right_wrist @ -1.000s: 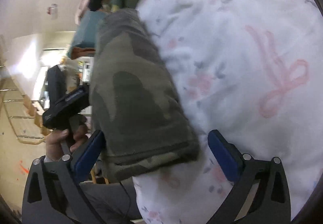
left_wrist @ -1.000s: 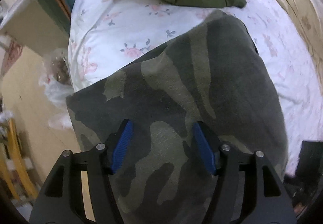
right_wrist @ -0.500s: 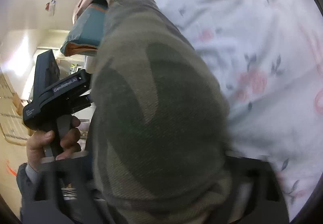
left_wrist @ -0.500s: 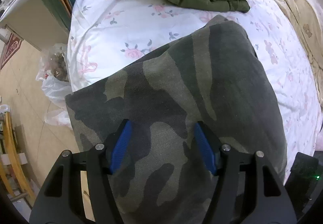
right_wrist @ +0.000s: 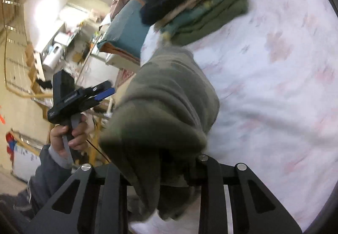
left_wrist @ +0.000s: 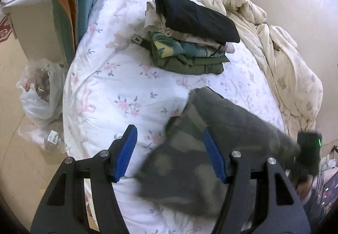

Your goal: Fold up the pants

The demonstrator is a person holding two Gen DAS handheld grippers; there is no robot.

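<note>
The folded camouflage pants [left_wrist: 213, 149] hang blurred above the floral bed sheet [left_wrist: 118, 77], lifted at the right of the left wrist view. My left gripper [left_wrist: 169, 153] is open and empty, with its blue pads [left_wrist: 126, 151] clear of the cloth. In the right wrist view my right gripper [right_wrist: 160, 172] is shut on the pants [right_wrist: 164, 105], which bunch over its fingers and hide the pads. The left gripper [right_wrist: 99, 94] shows there too, held off the bed's edge.
A stack of folded clothes [left_wrist: 190, 42] lies further up the bed, also in the right wrist view [right_wrist: 198, 4]. A crumpled cream quilt [left_wrist: 285, 61] fills the right side. A plastic bag [left_wrist: 40, 90] sits on the floor by the bed. A teal cushion [left_wrist: 69, 6] stands left.
The left gripper has drawn back off the pants and points at bare sheet. The right gripper has closed on the pants and lifted them, swinging them right.
</note>
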